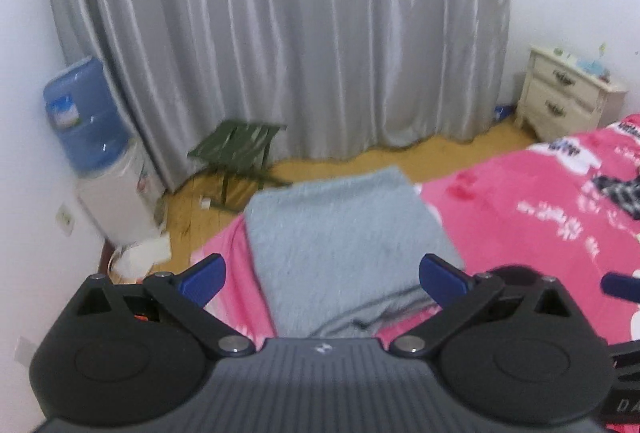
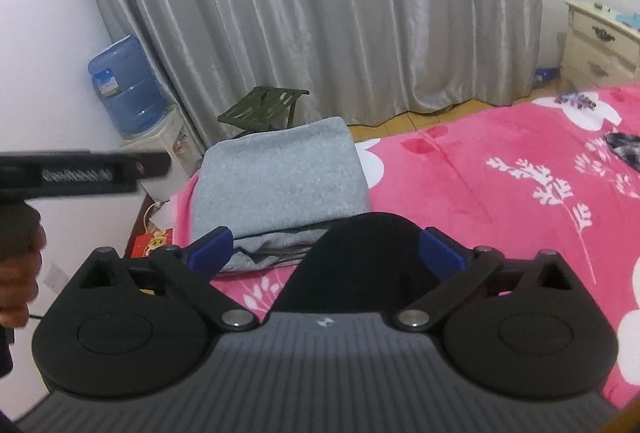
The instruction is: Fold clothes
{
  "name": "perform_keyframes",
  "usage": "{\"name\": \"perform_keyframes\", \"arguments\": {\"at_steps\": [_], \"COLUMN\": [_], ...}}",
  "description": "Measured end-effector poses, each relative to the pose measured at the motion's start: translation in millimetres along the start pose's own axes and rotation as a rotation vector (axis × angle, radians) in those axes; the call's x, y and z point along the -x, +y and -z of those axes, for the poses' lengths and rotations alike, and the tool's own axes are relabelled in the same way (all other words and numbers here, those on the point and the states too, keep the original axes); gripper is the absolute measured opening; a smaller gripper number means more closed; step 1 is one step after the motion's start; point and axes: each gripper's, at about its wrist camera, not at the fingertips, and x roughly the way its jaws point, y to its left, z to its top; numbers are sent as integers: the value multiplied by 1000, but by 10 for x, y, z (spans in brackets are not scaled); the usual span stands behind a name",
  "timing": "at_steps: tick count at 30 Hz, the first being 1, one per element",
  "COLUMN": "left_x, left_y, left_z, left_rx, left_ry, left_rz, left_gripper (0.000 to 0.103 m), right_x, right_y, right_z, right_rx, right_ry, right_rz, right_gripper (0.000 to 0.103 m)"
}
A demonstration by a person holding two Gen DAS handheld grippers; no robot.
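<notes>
My folded garment [image 2: 280, 173]: pale grey | bed cover [image 2: 500, 193]: hot pink, white flowers and sprigs | curtain [image 2: 320, 13]: silver-grey | stool [image 2: 264, 107]: dark green | water bottle [image 2: 126, 89]: blue | my gripper [image 2: 326, 253] pads: blue

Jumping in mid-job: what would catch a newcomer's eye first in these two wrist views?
The bright pink floral blanket filling the right side, with a neatly folded grey garment lying on its near-left corner. Both the left gripper and right gripper hang open above the bed, holding nothing. Behind, a silver-grey curtain spans the wall, with a blue water bottle at far left.
</notes>
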Motion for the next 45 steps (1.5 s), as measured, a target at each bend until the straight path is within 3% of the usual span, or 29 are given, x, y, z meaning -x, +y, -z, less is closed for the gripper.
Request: {"name": "perform_keyframes", "arguments": {"at_steps": [4,10,22,45], "left_x": [-121,-141,-374,-390], "left_y": [112,183,246,258], "left_z": [-33,46,130,151], "left_rx": [44,65,110,123], "left_ry": [73,48,132,149], "left_rz": [-39,-103,-130,-147], "left_gripper": [103,103,103,103], "right_x": [1,-154,-371,-510], "right_y": [176,324,384,463], "right_z": [-45,-85,-45,8], "right_rx": [71,97,91,166], "right_ry": [3,7,84,161], "right_rz": [13,35,20,33], "right_gripper": [102,102,102,102]}}
